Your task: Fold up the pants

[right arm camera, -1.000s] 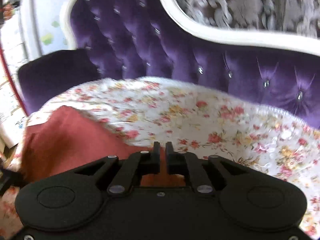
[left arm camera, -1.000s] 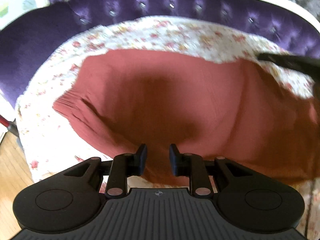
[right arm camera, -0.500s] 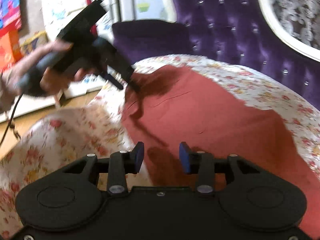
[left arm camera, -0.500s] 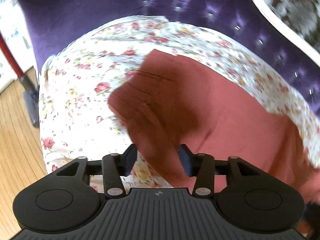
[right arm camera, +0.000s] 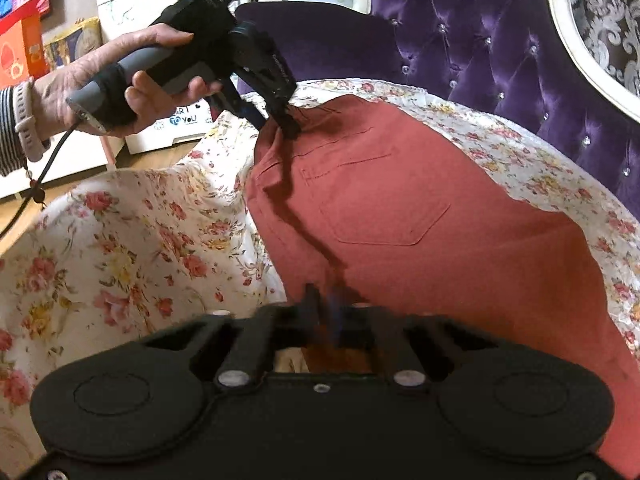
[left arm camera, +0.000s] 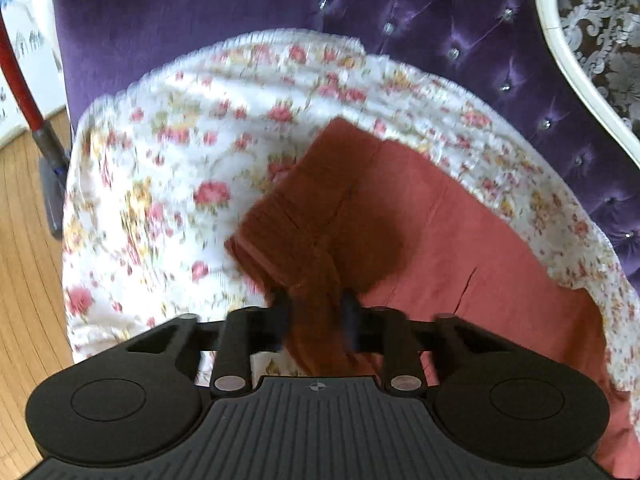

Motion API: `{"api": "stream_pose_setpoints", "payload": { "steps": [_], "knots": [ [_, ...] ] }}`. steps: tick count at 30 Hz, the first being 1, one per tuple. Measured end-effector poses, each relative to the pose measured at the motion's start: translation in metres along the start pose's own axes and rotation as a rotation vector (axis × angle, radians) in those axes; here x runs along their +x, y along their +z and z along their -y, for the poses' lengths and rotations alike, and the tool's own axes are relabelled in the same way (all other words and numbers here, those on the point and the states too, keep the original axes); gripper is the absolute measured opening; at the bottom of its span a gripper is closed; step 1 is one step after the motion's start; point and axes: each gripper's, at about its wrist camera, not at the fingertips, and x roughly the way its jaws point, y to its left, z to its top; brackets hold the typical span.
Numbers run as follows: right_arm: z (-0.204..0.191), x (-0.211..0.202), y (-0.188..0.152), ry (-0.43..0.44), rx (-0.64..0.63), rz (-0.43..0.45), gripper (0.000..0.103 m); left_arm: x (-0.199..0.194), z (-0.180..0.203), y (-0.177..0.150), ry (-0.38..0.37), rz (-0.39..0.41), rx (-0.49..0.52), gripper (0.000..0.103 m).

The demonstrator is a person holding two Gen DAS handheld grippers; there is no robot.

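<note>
Pants [right arm camera: 400,216] lie spread on the flowered cover [right arm camera: 132,240] of our purple sofa [right arm camera: 480,40]. Left gripper [left arm camera: 316,312] closes on the waistband; right gripper [right arm camera: 326,312] sits clamped on the near edge. Next we lift both and carry the fabric over to fold it.

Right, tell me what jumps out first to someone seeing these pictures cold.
The rust-red pants spread over a flowered cover on a purple tufted sofa catch the eye first. Next, at the upper left of the right wrist view, a hand holds the left claw, its jaws closing on the waistband. At the bottom of that view the right claw pinches the near edge of the pants.
</note>
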Motion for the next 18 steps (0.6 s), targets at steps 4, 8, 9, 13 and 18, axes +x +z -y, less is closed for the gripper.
{"api": "stream_pose_setpoints", "payload": {
  "steps": [4, 8, 9, 13, 18],
  "knots": [
    [0.013, -0.013, 0.008, -0.058, 0.027, 0.052, 0.008, -0.013, 0.010, 0.014, -0.035, 0.047, 0.028, 0.017],
    [0.031, -0.024, 0.022, -0.207, 0.059, 0.111, 0.008, -0.019, 0.027, 0.036, -0.071, 0.093, 0.063, 0.015],
    [0.034, -0.031, 0.026, -0.244, 0.078, 0.148, 0.008, -0.025, 0.032, 0.040, -0.098, 0.118, 0.075, 0.015],
    [0.020, -0.053, 0.032, -0.347, 0.044, 0.281, 0.008, -0.049, 0.045, 0.043, -0.143, 0.233, 0.161, 0.015],
    [-0.023, -0.009, 0.005, -0.179, -0.071, 0.093, 0.007, -0.009, 0.017, 0.022, -0.046, 0.066, 0.165, 0.015]
  ]
}}
